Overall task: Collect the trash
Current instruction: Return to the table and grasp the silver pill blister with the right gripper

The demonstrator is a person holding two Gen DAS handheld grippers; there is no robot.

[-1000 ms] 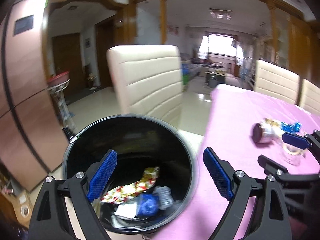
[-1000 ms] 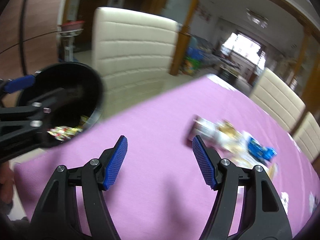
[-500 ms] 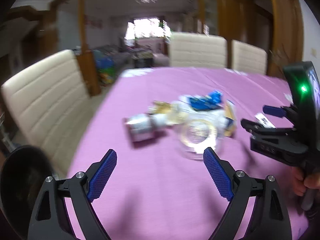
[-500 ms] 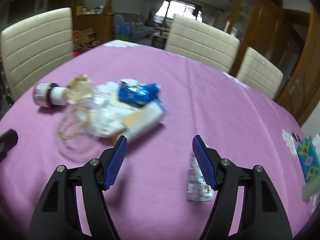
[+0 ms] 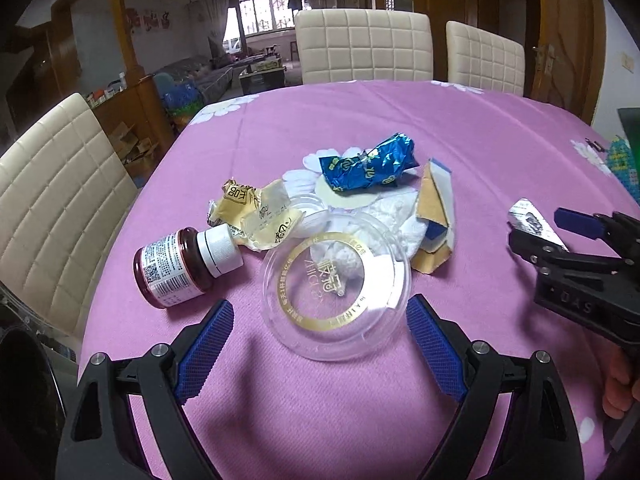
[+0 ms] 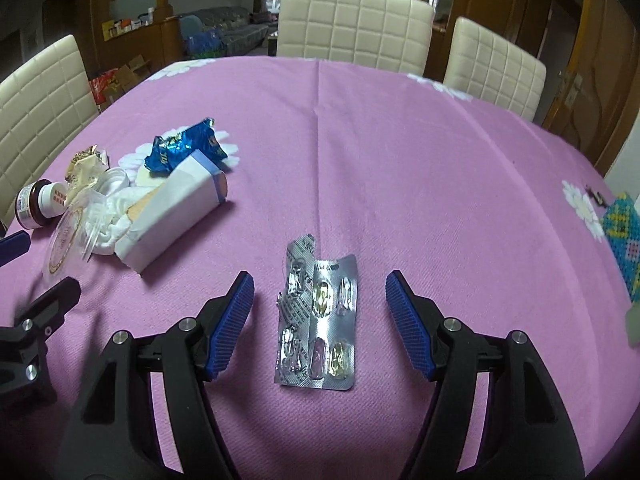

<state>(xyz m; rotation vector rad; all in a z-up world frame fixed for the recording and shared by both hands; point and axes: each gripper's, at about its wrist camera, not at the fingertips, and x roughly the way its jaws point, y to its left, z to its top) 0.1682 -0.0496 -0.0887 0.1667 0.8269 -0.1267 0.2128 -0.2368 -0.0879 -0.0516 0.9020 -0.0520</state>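
Trash lies in a heap on the purple tablecloth (image 5: 320, 408). My left gripper (image 5: 320, 344) stands open just above a clear plastic lid with a gold ring (image 5: 337, 286), its pads on either side and apart from it. Around the lid lie a dark red pill bottle (image 5: 176, 266), a yellow wrapper (image 5: 256, 216), a blue foil wrapper (image 5: 370, 166), white tissue (image 5: 394, 216) and a torn carton (image 5: 434, 216). In the right wrist view my right gripper (image 6: 320, 320) is open with a silver blister pack (image 6: 318, 320) flat on the cloth between its pads, untouched.
The rim of a black bin (image 5: 24, 396) shows at the lower left, beside the table. Cream padded chairs (image 5: 364, 46) stand around the table. A blue and green beaded item (image 6: 622, 240) lies at the right edge. A hand (image 5: 618, 388) holds the right gripper.
Both grippers swung away from the black bin to over the table. The left one now hovers at the clear lid, the right one at the blister pack. Both stayed open.
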